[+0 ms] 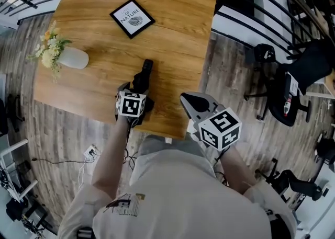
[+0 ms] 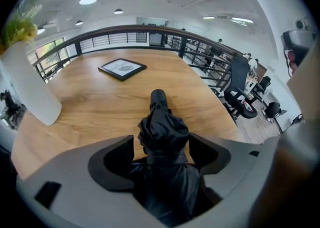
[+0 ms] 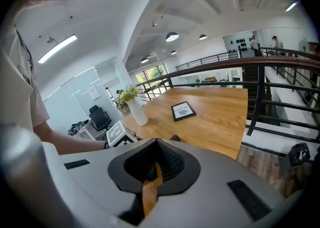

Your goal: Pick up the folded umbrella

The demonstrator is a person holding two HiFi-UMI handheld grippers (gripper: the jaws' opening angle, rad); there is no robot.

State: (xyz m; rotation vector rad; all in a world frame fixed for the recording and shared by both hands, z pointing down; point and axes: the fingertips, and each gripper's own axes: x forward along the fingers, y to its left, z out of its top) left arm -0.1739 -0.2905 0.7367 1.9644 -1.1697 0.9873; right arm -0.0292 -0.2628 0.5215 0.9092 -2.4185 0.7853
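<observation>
The folded black umbrella (image 1: 144,72) lies lengthwise near the front of the wooden table (image 1: 172,34), its handle end pointing away from me. My left gripper (image 1: 137,90) is shut on the umbrella's bunched fabric; in the left gripper view the umbrella (image 2: 162,127) fills the gap between both jaws of the left gripper (image 2: 161,144). Whether it still touches the tabletop I cannot tell. My right gripper (image 1: 185,98) hovers at the table's front right corner, apart from the umbrella. In the right gripper view the right gripper (image 3: 156,147) is shut with nothing in it.
A framed picture (image 1: 132,18) lies at the table's far middle. A white vase (image 1: 72,58) with flowers stands at the left. Black office chairs (image 1: 285,97) stand on the floor to the right, and a railing (image 3: 260,62) runs beyond the table.
</observation>
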